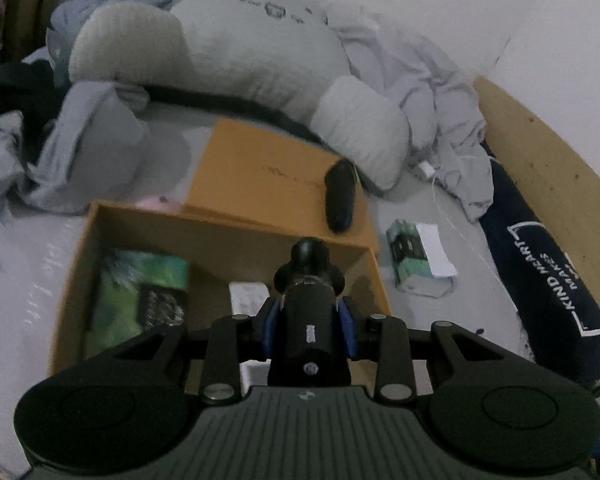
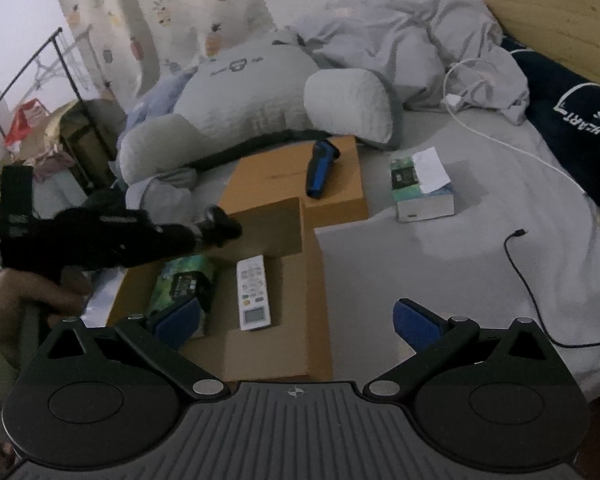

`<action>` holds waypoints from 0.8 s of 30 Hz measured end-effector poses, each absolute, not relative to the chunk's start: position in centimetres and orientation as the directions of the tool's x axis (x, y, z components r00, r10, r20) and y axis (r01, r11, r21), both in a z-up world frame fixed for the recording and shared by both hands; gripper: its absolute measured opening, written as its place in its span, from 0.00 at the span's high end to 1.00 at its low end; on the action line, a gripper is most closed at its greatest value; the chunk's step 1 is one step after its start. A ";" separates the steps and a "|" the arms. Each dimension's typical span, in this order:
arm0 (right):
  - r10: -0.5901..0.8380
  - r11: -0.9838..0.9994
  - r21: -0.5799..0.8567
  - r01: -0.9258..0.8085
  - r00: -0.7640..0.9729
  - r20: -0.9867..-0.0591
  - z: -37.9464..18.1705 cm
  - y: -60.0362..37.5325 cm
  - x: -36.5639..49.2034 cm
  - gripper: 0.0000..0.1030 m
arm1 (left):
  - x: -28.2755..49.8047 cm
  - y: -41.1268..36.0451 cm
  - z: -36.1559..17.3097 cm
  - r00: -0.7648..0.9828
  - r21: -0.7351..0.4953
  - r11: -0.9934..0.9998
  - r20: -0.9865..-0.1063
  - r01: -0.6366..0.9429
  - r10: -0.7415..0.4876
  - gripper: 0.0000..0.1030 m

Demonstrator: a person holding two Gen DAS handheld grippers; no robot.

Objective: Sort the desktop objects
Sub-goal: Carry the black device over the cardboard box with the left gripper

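Note:
My left gripper is shut on a black cylindrical device with a round head, held over the open cardboard box; it also shows in the right wrist view. In the box lie a green pack and a white remote control. My right gripper is open and empty above the box's near side. A blue and black electric shaver lies on the box lid. A green and white tissue pack lies on the bed sheet.
A large grey plush pillow and crumpled grey bedding lie behind the box. A black cable and a white charger cable run over the sheet. A dark pillow lies along the wooden headboard.

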State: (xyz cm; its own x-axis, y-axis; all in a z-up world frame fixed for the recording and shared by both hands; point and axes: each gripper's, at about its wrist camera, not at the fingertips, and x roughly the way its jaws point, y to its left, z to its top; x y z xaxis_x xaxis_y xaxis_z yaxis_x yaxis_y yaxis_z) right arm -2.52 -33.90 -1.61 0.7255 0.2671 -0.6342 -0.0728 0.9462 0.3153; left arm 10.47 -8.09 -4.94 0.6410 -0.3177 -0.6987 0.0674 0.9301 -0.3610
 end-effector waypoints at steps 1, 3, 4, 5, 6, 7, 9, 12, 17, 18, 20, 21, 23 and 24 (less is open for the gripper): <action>0.265 0.946 0.316 -0.070 0.725 -0.635 -1.7 -34.0 -2.6 0.00 | 10.7 -8.6 -5.3 0.634 -0.358 0.931 -0.705 0.065 -0.316 0.67; 0.264 0.946 0.318 -0.065 0.724 -0.637 -1.9 -34.3 -2.6 0.00 | 11.2 -9.7 -6.0 0.622 -0.351 0.934 -0.718 0.063 -0.312 0.67; 0.265 0.945 0.320 -0.064 0.723 -0.638 -2.0 -34.4 -2.6 0.00 | 11.5 -10.2 -6.3 0.618 -0.345 0.937 -0.725 0.058 -0.305 0.67; 0.265 0.945 0.322 -0.062 0.722 -0.638 -2.0 -34.5 -2.6 0.00 | 11.7 -10.7 -6.7 0.614 -0.338 0.940 -0.731 0.052 -0.297 0.67; 0.266 0.944 0.325 -0.061 0.722 -0.639 -2.1 -34.5 -2.6 0.00 | 12.0 -11.3 -7.0 0.610 -0.332 0.942 -0.738 0.045 -0.289 0.67; 0.267 0.943 0.327 -0.059 0.721 -0.639 -2.2 -34.6 -2.5 0.00 | 12.3 -11.8 -7.4 0.608 -0.319 0.947 -0.745 0.032 -0.272 0.67; 0.267 0.943 0.329 -0.057 0.720 -0.640 -2.2 -34.8 -2.5 0.00 | 12.7 -12.9 -8.2 0.602 -0.291 0.956 -0.761 0.018 -0.243 0.67; 0.267 0.942 0.331 -0.054 0.719 -0.642 -2.3 -35.1 -2.4 0.00 | 13.4 -14.3 -9.3 0.594 -0.254 0.967 -0.778 0.004 -0.206 0.67; 0.257 0.942 0.334 -0.037 0.716 -0.649 -2.6 -36.0 -2.4 0.00 | 14.7 -16.2 -10.8 0.577 -0.195 0.981 -0.801 0.002 -0.160 0.67; 0.255 0.942 0.335 -0.031 0.716 -0.650 -2.7 -36.2 -2.4 0.00 | 14.9 -16.4 -11.1 0.574 -0.183 0.983 -0.805 0.001 -0.150 0.67; 0.251 0.941 0.338 -0.021 0.714 -0.654 -3.0 -36.7 -2.4 0.00 | 15.2 -17.0 -11.7 0.572 -0.156 0.988 -0.810 -0.003 -0.126 0.67; 0.248 0.941 0.339 -0.016 0.713 -0.656 -3.1 -36.9 -2.4 0.00 | 15.3 -17.2 -12.0 0.572 -0.144 0.990 -0.813 -0.009 -0.113 0.67; 0.244 0.940 0.342 -0.006 0.711 -0.659 -3.4 -37.4 -2.4 0.00 | 15.4 -17.6 -12.4 0.574 -0.126 0.992 -0.814 -0.021 -0.092 0.67; 0.242 0.939 0.343 0.000 0.710 -0.661 -3.6 -37.6 -2.4 0.00 | 15.4 -17.9 -12.5 0.579 -0.116 0.993 -0.811 -0.016 -0.085 0.67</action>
State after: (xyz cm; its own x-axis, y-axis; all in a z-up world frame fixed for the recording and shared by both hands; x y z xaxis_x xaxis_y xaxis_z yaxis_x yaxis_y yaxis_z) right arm -2.39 -37.59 -3.55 0.7101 0.2419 -0.6613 -0.0005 0.9393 0.3431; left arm 15.38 -17.89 -12.49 0.5791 -0.0851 -0.8108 -0.0161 0.9931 -0.1158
